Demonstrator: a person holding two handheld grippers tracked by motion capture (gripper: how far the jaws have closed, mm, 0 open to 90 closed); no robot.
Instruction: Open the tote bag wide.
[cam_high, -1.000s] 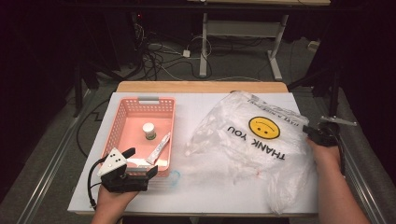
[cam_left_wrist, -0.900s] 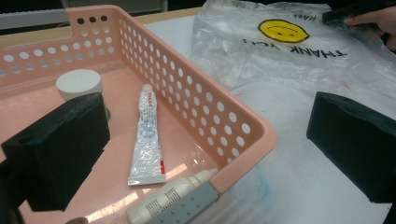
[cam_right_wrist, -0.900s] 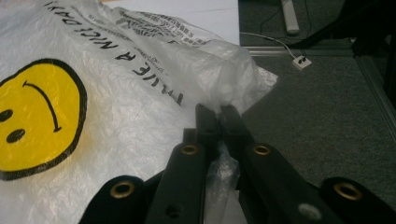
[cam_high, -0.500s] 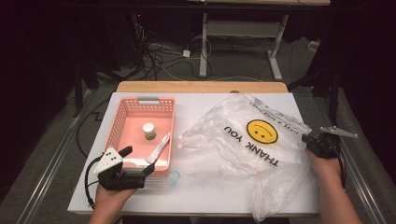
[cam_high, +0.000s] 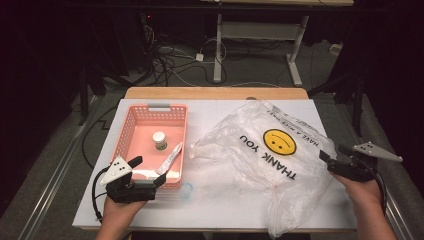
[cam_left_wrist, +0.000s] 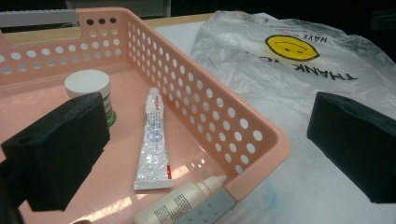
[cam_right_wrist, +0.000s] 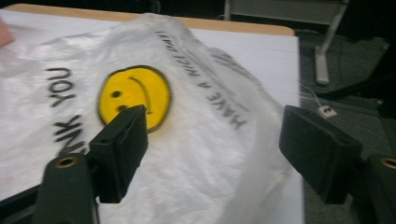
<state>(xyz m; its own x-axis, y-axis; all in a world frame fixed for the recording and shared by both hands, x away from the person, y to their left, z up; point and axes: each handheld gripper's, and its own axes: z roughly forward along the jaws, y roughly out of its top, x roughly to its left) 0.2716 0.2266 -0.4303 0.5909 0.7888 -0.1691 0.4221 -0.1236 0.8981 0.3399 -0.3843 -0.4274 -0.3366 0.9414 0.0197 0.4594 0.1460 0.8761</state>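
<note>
Jaws first: from the high view, our right gripper (cam_high: 334, 156) sits at the right edge of the bag (cam_high: 280, 170) with its jaws spread, and they've just been opening with nothing pinched between them. Our left gripper (cam_high: 148, 171) is parked at the near end of the basket (cam_high: 131, 126), jaws apart too, one tip over the basket and one outside it. Both forearms come in low from the bottom, wrists pretty flat, grippers pointing away from us. The bag lies loose across the right half of the counter (cam_high: 220, 112), smiley face up, well apart from the basket wall.

Left gripper view: the jaws straddle the basket's corner, wide open, gripping nothing. Inside we see a jar (cam_left_wrist: 88, 88), a tube (cam_left_wrist: 153, 142) and a small bottle (cam_left_wrist: 180, 205) lying at the near wall.

Right gripper view: jaws stand wide with the bag (cam_right_wrist: 196, 154) billowing up between and beyond them, pads not pressing on it as far as we can tell.

Handling guess: that bag is thin film, super light, floppy and slippery, so it'll slide and collapse rather than lift as one piece. We'd pinch a bunched fold or the rim near the right edge, not the flat printed panel.
</note>
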